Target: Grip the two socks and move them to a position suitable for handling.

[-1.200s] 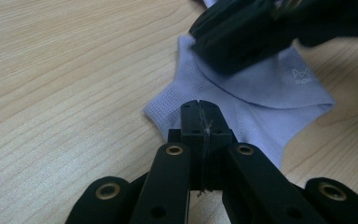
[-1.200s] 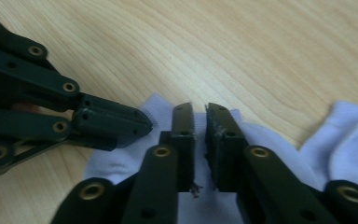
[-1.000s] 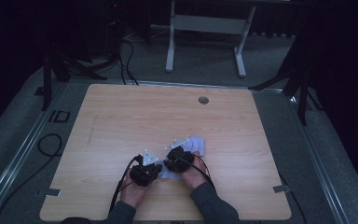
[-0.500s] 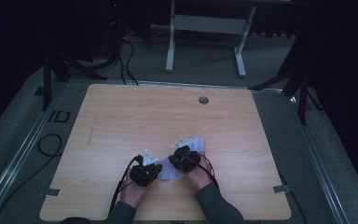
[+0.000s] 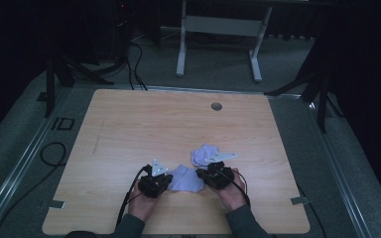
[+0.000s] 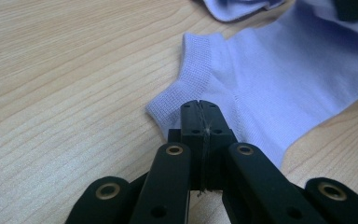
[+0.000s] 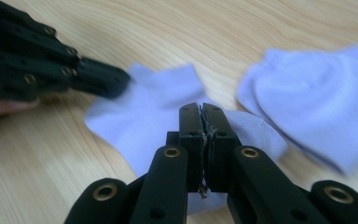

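Seen from the high view: a wooden tabletop (image 5: 129, 129) with two lavender ankle socks near its front edge. Stretched flat between the two tools, the nearer sock (image 5: 184, 177); just beyond it and to the right, the second sock (image 5: 204, 154), crumpled, partly covered by the grey plate of the right tool.

Left tool (image 6: 199, 108): jaws pressed together, clamped on the nearer sock (image 6: 279, 79) close to its ribbed cuff, the pinched fabric itself hidden behind the jaw tips. Cut off at the top of the left gripper view, an edge of the second sock (image 6: 235, 7); a dark corner at top right, too little to identify with certainty.

Right tool (image 7: 201, 112): jaws likewise together, clamped on the opposite end of the same sock (image 7: 144, 116), with fabric bulging out to either side of the tips. At upper left of the right gripper view, blurred, the left tool (image 7: 116, 80) meeting the sock's far edge. To the right, also out of focus, the second sock (image 7: 317, 98), apparently doubled over, exact folds hard to make out.

From above, both tools (image 5: 162, 179) (image 5: 204, 174) largely masked by their own black bodies, jaws not discernible there. Small round grommet (image 5: 217, 106) set in the tabletop near its far edge.
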`<state>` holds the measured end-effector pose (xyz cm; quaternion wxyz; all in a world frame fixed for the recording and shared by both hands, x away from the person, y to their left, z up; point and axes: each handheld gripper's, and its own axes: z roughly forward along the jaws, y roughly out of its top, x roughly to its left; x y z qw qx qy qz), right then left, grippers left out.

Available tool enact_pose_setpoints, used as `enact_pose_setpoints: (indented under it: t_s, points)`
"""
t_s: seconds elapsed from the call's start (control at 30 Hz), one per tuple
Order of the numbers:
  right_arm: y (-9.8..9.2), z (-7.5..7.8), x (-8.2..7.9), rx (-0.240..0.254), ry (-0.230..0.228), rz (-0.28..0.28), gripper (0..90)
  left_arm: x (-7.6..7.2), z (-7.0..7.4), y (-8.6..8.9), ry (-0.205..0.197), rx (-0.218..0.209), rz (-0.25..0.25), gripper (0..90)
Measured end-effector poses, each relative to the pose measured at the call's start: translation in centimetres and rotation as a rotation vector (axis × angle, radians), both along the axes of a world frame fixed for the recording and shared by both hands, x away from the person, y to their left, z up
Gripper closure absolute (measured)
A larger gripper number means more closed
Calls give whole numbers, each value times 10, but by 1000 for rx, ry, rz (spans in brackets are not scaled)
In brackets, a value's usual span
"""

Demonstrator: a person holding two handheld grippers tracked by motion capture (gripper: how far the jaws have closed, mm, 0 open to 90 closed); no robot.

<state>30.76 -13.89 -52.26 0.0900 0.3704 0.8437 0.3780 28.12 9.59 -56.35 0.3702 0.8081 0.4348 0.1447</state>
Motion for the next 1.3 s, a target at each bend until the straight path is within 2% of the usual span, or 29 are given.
enact_pose_setpoints:
  t_s: [0.07, 0.17, 0.27, 0.3, 0.5, 0.63, 0.8, 0.87, 0.93, 1.17, 1.3]
  points:
    - [-5, -1, -2, 1, 2, -11, 876, 0, 0, 0, 1, 4, -3, 898]
    - [-25, -6, -9, 12, 4, -57, 876, 0, 0, 1, 1, 4, -4, 898]
    - [-34, -7, -12, 8, -1, -74, 876, 0, 0, 1, 0, 4, -4, 898]
    - [-42, -9, -16, 2, 1, -94, 876, 0, 0, 1, 1, 3, -5, 898]
    - [-60, -17, -24, -1, 14, -134, 879, 0, 0, -1, 1, 0, -6, 897]
    - [-64, -20, -28, 0, 22, -143, 878, -1, 0, -1, -1, 2, -11, 898]
    - [-69, -27, -30, -29, 35, -167, 886, -1, 0, -1, 0, 2, -13, 897]
    - [-71, -30, -30, -57, 32, -187, 880, -1, 0, -1, 1, 1, -13, 897]
    - [-73, -32, -30, -56, 37, -193, 877, -1, 0, -1, 2, 2, -14, 897]
    - [-76, -22, -31, -32, 5, -204, 864, -2, 0, -1, 9, -4, -20, 896]
    - [-75, -16, -29, -19, -10, -193, 841, -4, 1, -1, 13, -6, -29, 890]
